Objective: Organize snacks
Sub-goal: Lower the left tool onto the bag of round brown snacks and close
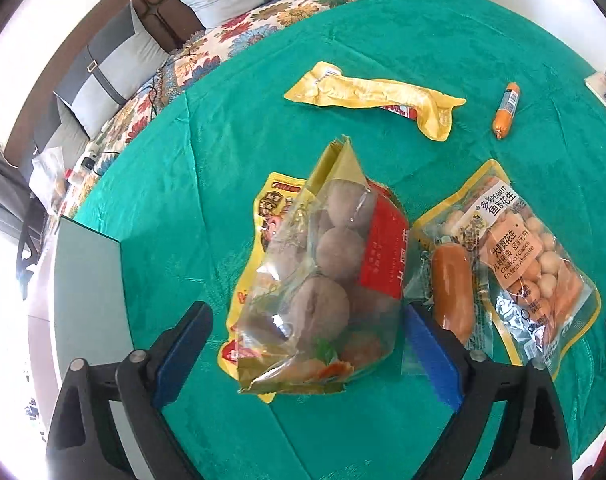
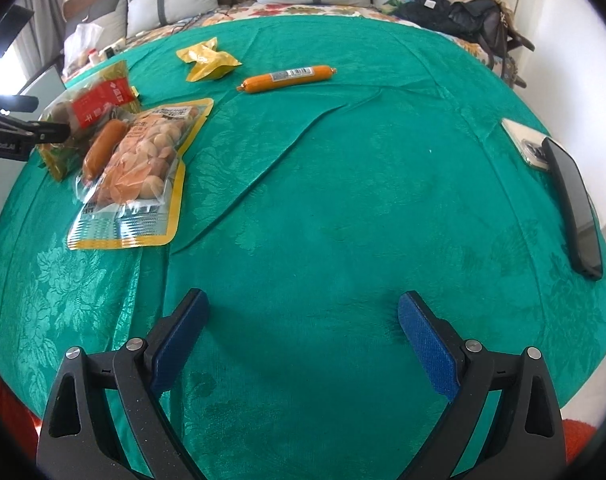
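A clear bag of brown balls with a red label (image 1: 327,272) lies tilted on a yellow packet (image 1: 271,216). My left gripper (image 1: 303,312) is open around it: the right pad is at the bag's edge and the left pad stands apart. To the right lies a peanut packet (image 1: 519,264) with a thick sausage (image 1: 451,292) on it. Farther back are a crumpled yellow wrapper (image 1: 375,96) and a thin orange sausage (image 1: 507,110). My right gripper (image 2: 303,340) is open over bare green cloth, far from the peanut packet (image 2: 143,168) and the thin sausage (image 2: 289,78).
The round table has a green cloth (image 2: 343,200) with a long fold across its middle. Two phones (image 2: 575,200) lie at its right edge. A grey board (image 1: 87,272) sits at the left edge. A sofa with grey cushions (image 2: 175,0) and dark clothes (image 2: 455,12) stands behind.
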Demonstrator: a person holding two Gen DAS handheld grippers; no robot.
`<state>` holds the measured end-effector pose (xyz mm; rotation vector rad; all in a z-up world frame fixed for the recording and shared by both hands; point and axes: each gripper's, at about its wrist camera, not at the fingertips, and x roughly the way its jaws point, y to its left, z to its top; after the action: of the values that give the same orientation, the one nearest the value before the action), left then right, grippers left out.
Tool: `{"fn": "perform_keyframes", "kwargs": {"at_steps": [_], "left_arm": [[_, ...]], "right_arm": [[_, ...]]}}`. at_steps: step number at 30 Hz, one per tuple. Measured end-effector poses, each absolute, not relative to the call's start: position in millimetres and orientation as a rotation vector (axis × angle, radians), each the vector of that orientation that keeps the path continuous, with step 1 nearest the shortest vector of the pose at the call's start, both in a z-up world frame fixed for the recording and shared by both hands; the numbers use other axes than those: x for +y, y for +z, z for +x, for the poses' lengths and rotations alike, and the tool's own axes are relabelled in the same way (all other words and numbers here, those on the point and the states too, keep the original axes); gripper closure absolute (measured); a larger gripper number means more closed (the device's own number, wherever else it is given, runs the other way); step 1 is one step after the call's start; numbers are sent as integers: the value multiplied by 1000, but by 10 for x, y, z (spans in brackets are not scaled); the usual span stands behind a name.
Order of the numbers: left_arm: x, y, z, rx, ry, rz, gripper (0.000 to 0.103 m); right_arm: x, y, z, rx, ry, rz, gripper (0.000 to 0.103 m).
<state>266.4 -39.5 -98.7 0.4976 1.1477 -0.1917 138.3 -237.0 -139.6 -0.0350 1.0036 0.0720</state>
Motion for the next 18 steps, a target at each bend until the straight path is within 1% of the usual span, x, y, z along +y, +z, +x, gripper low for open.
{"fn": "perform_keyframes", "kwargs": {"at_steps": [1, 2, 3, 5, 9, 12, 16, 18], "left_arm": [[-383, -988, 2667, 1136, -182, 500, 28], [-345, -960, 2651, 1120, -191, 471, 32], [-303, -939, 2619, 1126, -209, 416, 34], [-132, -860, 2510, 1132, -233, 295, 35], [299, -723, 1994, 1130, -239, 64, 35], [687, -800, 1564, 1169, -231, -129, 35], [890, -1056, 1163, 1179, -168, -156, 33], [921, -1133, 1110, 1165, -139, -168, 28]], "right_arm": [[-2370, -1396, 1382, 1003, 72, -35, 5], [-2371, -1395, 1384, 1003, 72, -35, 5], [-2372, -1395, 1385, 1004, 72, -35, 5], [-2371, -1392, 1389, 1005, 72, -35, 5], [-2370, -1392, 1391, 1006, 73, -34, 5], [-2365, -1395, 1396, 1004, 73, -34, 5], [-2348, -1401, 1399, 997, 70, -33, 5], [-2338, -1404, 1398, 991, 68, -33, 5]]}}
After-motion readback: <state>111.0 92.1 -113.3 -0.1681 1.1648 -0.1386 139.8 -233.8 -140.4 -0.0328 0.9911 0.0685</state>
